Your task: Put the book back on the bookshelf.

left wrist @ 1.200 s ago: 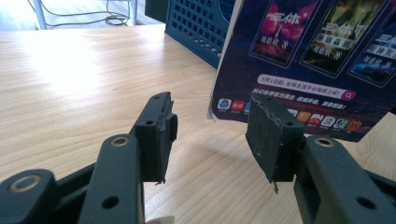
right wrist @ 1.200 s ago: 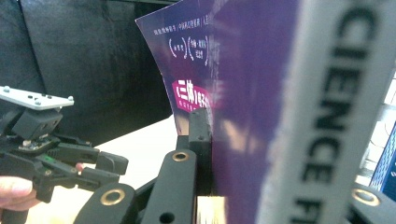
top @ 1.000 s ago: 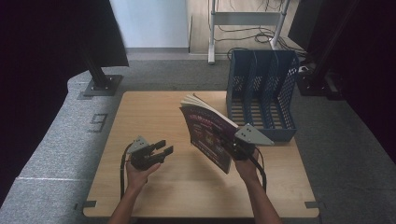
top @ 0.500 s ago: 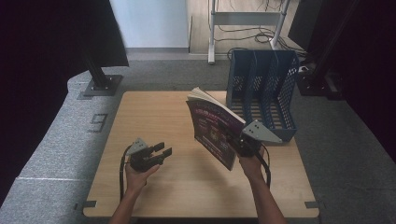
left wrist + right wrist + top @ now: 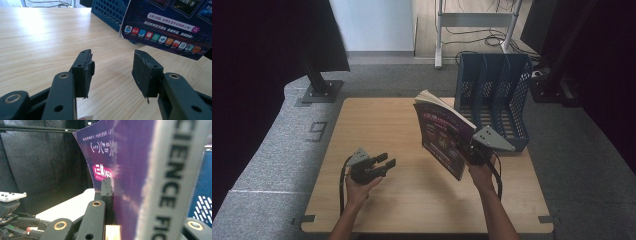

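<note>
From above, your right gripper [image 5: 468, 150] pinches the magazine [image 5: 443, 135] upright, just left of the blue file rack [image 5: 492, 100], likely ready for slotting. Your left gripper [image 5: 112, 72] looks along spread, empty jaws; the cover's bottom edge hangs ahead-right. Your right gripper's camera alone reveals the spine lettering.

My right gripper [image 5: 466, 150], clamped on the magazine [image 5: 443, 134], now sits slightly nearer the blue file rack [image 5: 497, 90] than one second ago. The magazine travels with it, so its top edge lies closer to the rack's front wall. The cover also presents at a slightly different angle to the high view, its far corner standing higher against the table [image 5: 377, 120].
</note>
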Action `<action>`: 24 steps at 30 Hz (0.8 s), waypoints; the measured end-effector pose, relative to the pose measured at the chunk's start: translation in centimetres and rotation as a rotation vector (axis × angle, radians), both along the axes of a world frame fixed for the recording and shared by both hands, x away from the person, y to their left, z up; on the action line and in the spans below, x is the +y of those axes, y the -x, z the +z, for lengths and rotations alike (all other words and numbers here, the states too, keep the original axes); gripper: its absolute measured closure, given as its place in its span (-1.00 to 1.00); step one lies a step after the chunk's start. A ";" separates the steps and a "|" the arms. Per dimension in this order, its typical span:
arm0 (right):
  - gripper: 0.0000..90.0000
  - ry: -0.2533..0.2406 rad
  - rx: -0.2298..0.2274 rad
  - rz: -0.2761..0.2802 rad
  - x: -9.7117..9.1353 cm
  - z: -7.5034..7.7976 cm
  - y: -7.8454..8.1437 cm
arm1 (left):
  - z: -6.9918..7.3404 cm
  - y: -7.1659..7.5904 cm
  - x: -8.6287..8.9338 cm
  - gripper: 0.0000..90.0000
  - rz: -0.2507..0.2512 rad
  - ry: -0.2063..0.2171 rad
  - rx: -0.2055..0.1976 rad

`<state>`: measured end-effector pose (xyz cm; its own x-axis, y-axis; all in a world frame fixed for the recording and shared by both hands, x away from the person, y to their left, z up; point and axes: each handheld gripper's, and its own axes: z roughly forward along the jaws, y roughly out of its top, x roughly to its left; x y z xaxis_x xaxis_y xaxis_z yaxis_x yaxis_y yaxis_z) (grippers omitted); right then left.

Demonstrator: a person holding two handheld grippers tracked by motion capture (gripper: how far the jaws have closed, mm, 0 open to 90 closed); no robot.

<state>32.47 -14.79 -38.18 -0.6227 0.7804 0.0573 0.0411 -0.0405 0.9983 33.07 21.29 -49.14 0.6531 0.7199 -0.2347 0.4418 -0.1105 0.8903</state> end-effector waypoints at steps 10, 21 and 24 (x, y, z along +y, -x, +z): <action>0.82 -0.015 -0.003 -0.027 -0.8 0.5 -0.2 | -0.1 0.0 -0.1 0.11 -0.005 -0.005 0.005; 0.82 -0.021 -0.009 -0.046 -1.6 1.1 -0.3 | -0.2 0.0 -0.2 0.11 -0.005 -0.003 0.009; 0.82 -0.024 -0.014 -0.050 -1.8 1.3 -0.3 | -0.2 0.0 -0.1 0.11 -0.004 -0.004 0.010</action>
